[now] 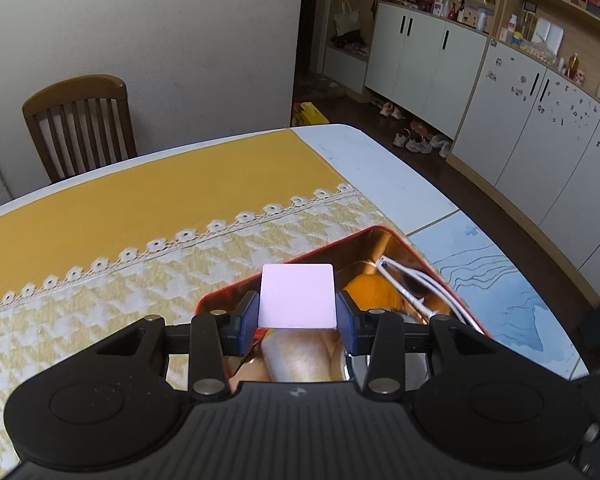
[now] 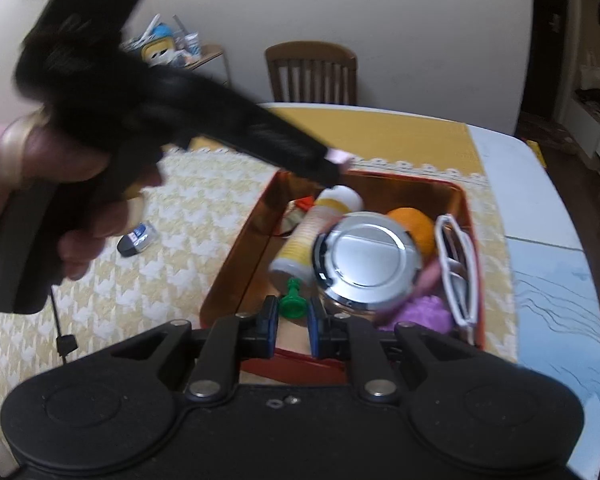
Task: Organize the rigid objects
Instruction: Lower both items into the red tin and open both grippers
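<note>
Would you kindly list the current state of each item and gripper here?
Left gripper: shut on pale pink square block, above the tin.
Right gripper: nearly closed, empty.
Red metal tin: open, filled.
Chrome-lidded glass jar: closed.
White sunglasses: folded.

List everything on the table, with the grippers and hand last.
tin: 1, red, on the cloth
bottle: 1, white-yellow, in tin
round lid: 1, chrome, in tin
orange: 1, in tin
glasses: 1, white, in tin
green piece: 1, in tin
purple thing: 1, in tin
dark object: 1, on cloth
pink square: 1, in left jaws
left gripper: 1, black
right gripper: 1, black, nearly closed, empty
hand: 1
</note>
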Action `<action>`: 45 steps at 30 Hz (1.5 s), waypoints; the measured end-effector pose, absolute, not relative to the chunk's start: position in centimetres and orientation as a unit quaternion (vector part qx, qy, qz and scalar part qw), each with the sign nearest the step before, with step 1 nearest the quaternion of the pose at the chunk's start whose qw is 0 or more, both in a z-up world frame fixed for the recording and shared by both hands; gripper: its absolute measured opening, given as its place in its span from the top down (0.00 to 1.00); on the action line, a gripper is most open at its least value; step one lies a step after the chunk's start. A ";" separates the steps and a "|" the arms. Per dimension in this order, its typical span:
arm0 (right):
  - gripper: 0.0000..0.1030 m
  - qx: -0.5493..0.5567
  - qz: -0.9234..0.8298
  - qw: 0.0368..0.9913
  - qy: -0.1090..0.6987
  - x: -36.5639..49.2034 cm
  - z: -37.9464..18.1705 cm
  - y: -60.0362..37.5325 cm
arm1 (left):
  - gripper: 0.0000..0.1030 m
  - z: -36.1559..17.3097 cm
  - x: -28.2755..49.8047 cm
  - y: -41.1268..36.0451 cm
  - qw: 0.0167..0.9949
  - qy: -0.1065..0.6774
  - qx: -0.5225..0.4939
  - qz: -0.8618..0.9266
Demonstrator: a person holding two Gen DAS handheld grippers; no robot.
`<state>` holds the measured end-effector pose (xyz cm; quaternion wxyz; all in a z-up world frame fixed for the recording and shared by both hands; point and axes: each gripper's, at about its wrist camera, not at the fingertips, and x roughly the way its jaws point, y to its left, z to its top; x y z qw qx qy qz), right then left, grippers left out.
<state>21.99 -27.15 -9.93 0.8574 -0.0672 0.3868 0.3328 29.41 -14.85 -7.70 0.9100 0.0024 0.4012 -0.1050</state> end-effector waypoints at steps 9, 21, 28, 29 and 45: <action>0.86 -0.072 0.336 0.845 0.409 23.5 -11.5 -26.1 | 0.61 -9.3 31.6 -17.3 0.897 0.426 0.019 -0.119; 0.82 -0.070 0.338 0.837 0.425 24.1 -12.6 -25.8 | 0.61 -10.2 32.8 -18.0 0.890 0.443 0.012 -0.111; 0.80 -0.057 0.342 0.837 0.424 23.9 -12.3 -26.5 | 0.61 -10.1 32.6 -18.3 0.890 0.444 0.012 -0.100; 0.79 -0.054 0.343 0.837 0.423 23.9 -12.1 -26.6 | 0.61 -10.1 32.5 -18.3 0.890 0.444 0.012 -0.099; 0.67 -0.023 0.362 0.837 0.410 22.9 -9.5 -30.2 | 0.50 -7.8 29.5 -18.3 0.904 0.420 0.008 -0.082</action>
